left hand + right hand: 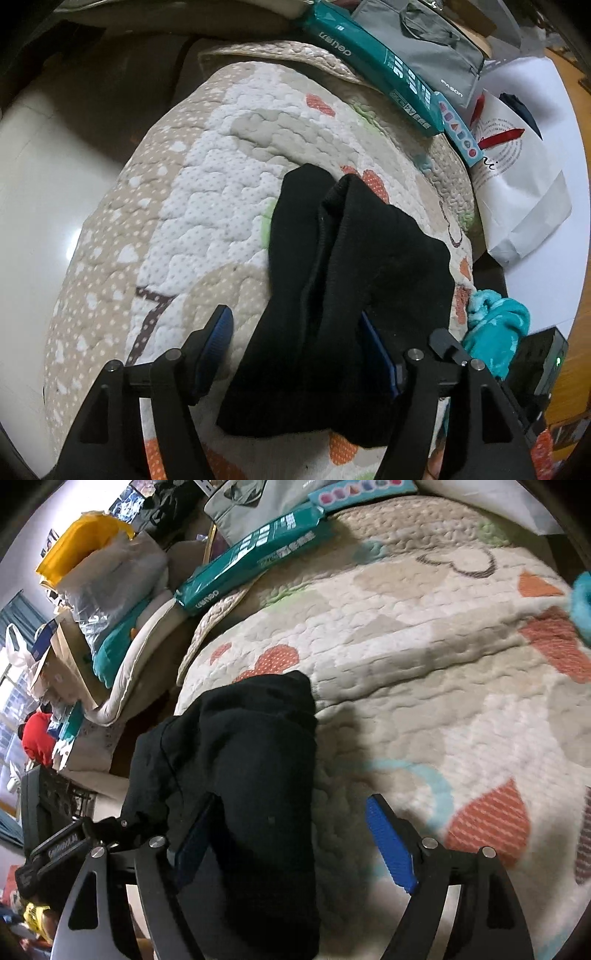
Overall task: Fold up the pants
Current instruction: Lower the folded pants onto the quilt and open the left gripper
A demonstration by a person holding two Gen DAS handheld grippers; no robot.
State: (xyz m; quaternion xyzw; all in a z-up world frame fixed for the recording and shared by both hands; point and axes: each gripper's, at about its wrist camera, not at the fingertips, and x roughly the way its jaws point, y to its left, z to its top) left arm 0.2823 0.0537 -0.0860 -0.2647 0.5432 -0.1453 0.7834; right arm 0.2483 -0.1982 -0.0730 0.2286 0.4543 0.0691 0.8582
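Black pants (343,295) are seen folded into a thick bundle, lying on a quilted patterned bed cover (207,192) w/ orange, green & beige shapes.

Left tool (299,339): jaws are spread; the bundle passes between them. The left blue pad (219,332) stands clear of the cloth; the right pad is partly hidden behind the fabric, contact can't be told. No pinch is seen.

Right tool (295,845): jaws are spread wide. The right blue pad (391,845) is well apart from the pants (240,775), over bare cover (424,664). The left pad is tucked against the cloth edge; nothing is pinched.

Far side of the bed, left wrist view: a teal box (373,66), a grey bag (432,48) & a white paper bag (524,177) at right are seen. A turquoise fluffy cloth (495,325) lies just right of the pants, near edge. In the right wrist view a yellow bag (81,542) sits far left among clutter.
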